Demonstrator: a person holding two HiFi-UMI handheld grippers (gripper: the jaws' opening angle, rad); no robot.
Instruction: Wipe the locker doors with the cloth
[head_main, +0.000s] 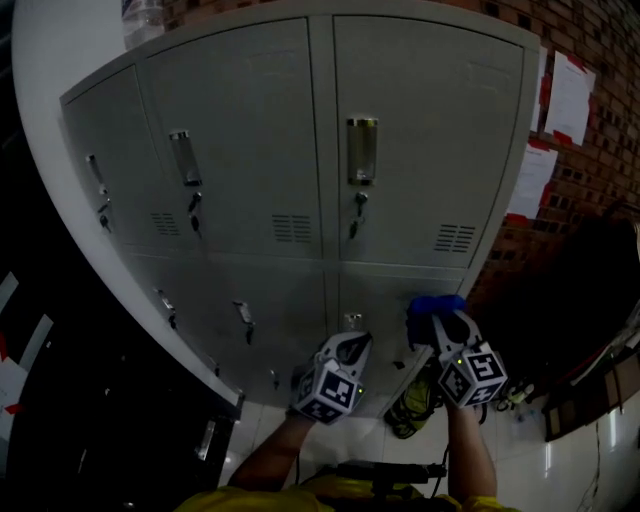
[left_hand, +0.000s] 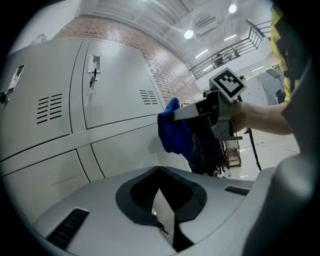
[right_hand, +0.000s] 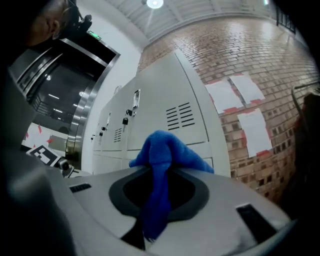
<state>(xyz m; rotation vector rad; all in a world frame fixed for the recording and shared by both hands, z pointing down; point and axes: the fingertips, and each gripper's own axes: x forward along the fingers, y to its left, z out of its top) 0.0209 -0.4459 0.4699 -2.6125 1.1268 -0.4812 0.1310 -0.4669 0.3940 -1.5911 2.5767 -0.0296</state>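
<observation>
A grey bank of lockers fills the head view, with upper and lower doors. My right gripper is shut on a blue cloth, held close to the lower right door. In the right gripper view the blue cloth bulges out over the jaws and hangs down between them. The left gripper view shows the same cloth in the right gripper near the lower door. My left gripper is shut with nothing in it, below the lower middle door.
A brick wall with pinned papers stands right of the lockers. A dark bag lies on the shiny floor by the locker's foot. Dark glass doors are on the left side.
</observation>
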